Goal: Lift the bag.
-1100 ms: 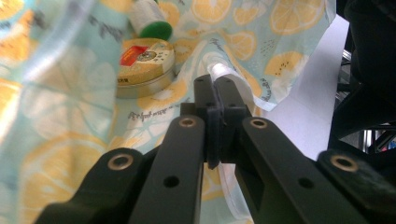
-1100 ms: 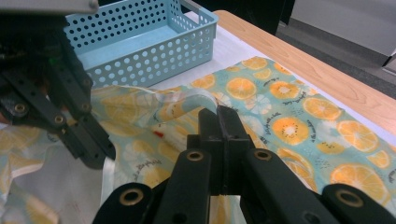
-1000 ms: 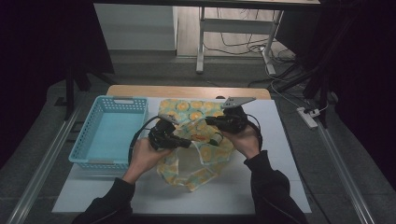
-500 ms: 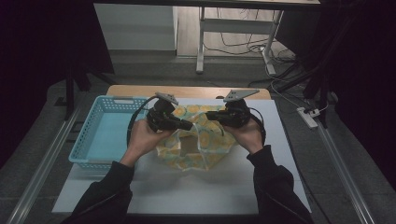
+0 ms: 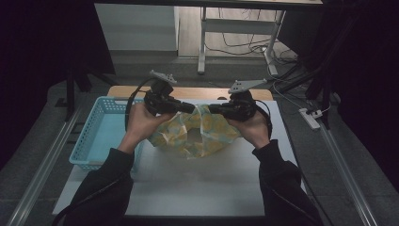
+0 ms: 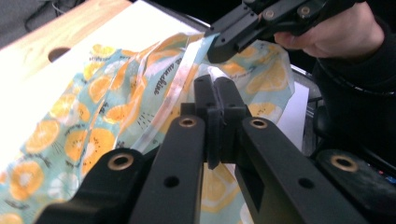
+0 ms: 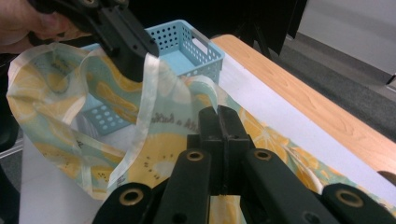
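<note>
A thin cloth (image 5: 202, 134) printed with orange slices on pale blue hangs between my two grippers above the white mat (image 5: 202, 183). Its lower part still rests on the mat. My left gripper (image 5: 190, 108) is shut on the cloth's upper edge, jaws pointing right. My right gripper (image 5: 211, 109) faces it and is shut on the same edge a short way off. In the left gripper view the cloth (image 6: 93, 107) drapes away from my closed left gripper (image 6: 215, 88), with the right gripper (image 6: 219, 44) pinching beyond. In the right gripper view my right gripper (image 7: 219, 116) holds the cloth (image 7: 154, 163).
A light blue perforated basket (image 5: 101, 134) stands on the table's left side, close to the left forearm; it also appears behind the cloth as the basket (image 7: 196, 51). A wooden table edge (image 5: 197, 92) runs along the back. Desk legs and cables lie on the floor beyond.
Both hands have risen, the left one more, lifting the cloth from lying flat on the mat into a hanging bunch between the grippers.
</note>
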The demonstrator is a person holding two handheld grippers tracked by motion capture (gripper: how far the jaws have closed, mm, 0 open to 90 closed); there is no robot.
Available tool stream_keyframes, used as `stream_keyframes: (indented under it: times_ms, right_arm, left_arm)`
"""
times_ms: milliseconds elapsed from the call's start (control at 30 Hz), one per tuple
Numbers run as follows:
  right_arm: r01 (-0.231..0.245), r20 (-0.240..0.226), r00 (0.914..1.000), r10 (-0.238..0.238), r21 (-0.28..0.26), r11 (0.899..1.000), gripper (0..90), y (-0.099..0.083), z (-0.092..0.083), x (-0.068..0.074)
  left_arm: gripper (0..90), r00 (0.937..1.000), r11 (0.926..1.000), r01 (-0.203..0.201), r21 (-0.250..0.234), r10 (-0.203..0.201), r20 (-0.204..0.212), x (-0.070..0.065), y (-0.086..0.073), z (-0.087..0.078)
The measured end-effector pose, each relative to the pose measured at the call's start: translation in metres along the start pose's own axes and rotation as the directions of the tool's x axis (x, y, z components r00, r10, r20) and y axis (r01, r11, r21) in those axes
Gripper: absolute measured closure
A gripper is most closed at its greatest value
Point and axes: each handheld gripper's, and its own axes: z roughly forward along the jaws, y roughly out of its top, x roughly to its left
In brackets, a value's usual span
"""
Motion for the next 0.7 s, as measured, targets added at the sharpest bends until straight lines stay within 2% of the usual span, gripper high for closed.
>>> stream_keyframes:
  times_ms: [267,500,700]
  right_arm:
    - [0.015,0.005,0.9999,-0.015,-0.017,1.000,90.0,0.021,-0.010,-0.002]
    - [0.028,0.018,0.9995,-0.027,-0.039,0.999,90.0,0.042,-0.022,-0.002]
    - [0.042,0.033,0.9986,-0.040,-0.059,0.997,90.0,0.058,-0.033,-0.001]
  left_arm:
    - [89.6,1.0000,0.9989,-0.006,-0.047,0.005,-0.006,0.004,0.022,-0.019]
    - [89.6,0.9995,0.9962,-0.023,-0.084,0.021,-0.023,0.000,0.042,-0.035]
    - [89.6,0.9994,0.9931,-0.020,-0.116,0.017,-0.031,0.000,0.055,-0.046]
